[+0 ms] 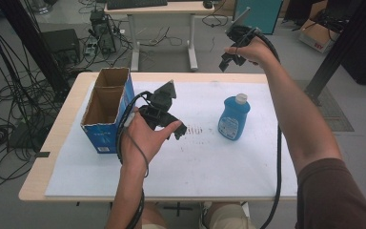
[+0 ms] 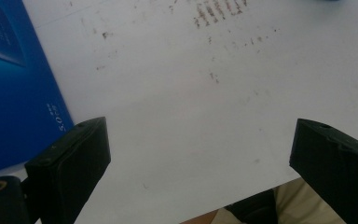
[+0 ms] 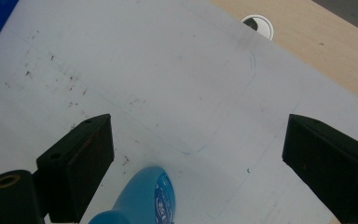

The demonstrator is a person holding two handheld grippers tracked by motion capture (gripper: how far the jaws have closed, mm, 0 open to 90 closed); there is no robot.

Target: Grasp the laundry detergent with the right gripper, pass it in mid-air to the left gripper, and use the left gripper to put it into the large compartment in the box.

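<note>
Open blue cardboard box [image 1: 106,109] and capped blue plastic bottle [image 1: 234,118] were seen on the white sheet [image 1: 205,162].

Nothing was seen inside the box — both the left gripper [image 2: 200,163] and right gripper [image 3: 198,161] were held wide open, empty.

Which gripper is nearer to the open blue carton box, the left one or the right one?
Left. The left gripper hovers just beside the blue carton box, while the right gripper is raised past the table's far edge, well beyond the blue bottle.

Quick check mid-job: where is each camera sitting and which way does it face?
High view: above the person's side, looking forward and down on the table; both forearms show.
Left gripper view: rides the left gripper, facing white sheet and blue box.
Right gripper view: rides the right gripper, over the blue bottle.
Gripper views share the sheet.
</note>
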